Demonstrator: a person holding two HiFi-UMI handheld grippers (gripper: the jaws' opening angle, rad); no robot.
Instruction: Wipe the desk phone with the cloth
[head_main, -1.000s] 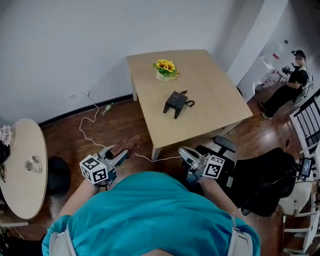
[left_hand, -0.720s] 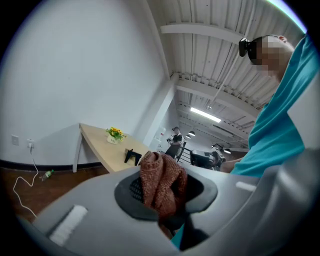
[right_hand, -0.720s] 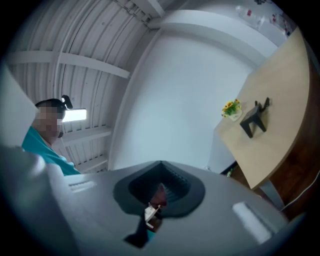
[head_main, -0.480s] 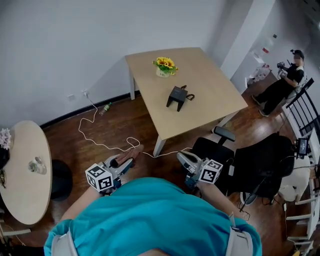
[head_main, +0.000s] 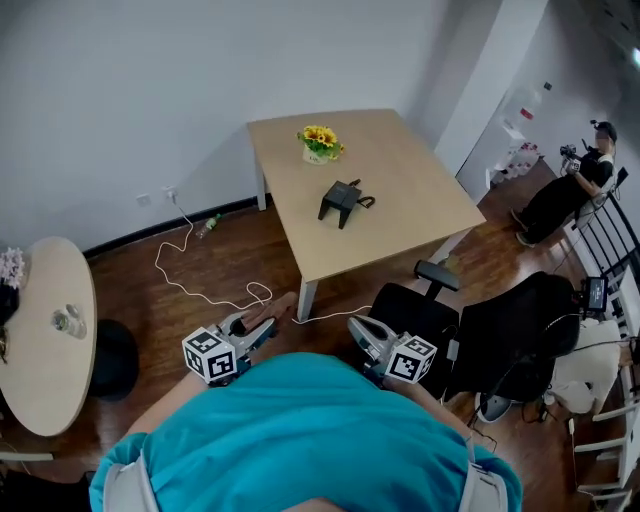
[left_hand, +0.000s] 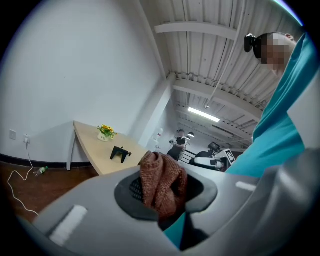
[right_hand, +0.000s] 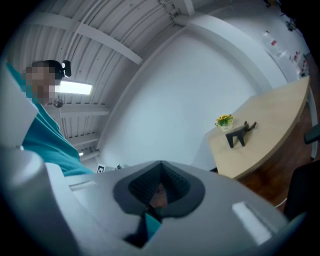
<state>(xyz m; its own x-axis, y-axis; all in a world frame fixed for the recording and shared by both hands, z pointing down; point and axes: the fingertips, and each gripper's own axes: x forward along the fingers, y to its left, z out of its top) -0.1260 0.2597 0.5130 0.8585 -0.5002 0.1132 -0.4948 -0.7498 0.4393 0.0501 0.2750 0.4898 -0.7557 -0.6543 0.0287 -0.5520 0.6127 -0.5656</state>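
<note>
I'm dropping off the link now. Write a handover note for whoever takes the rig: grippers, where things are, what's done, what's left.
Left hand-held gripper: shut on the brown cloth, which is bunched between its jaws.
Right hand-held gripper: shut, nothing held.
Desk phone: on the wooden table, beside the flower pot, well away from both grippers. The person stands back from the table, with the black office chair near the right side.
Done: cloth is in the gripper.
Left: step up to the table and wipe the phone; nothing has touched it yet.
</note>
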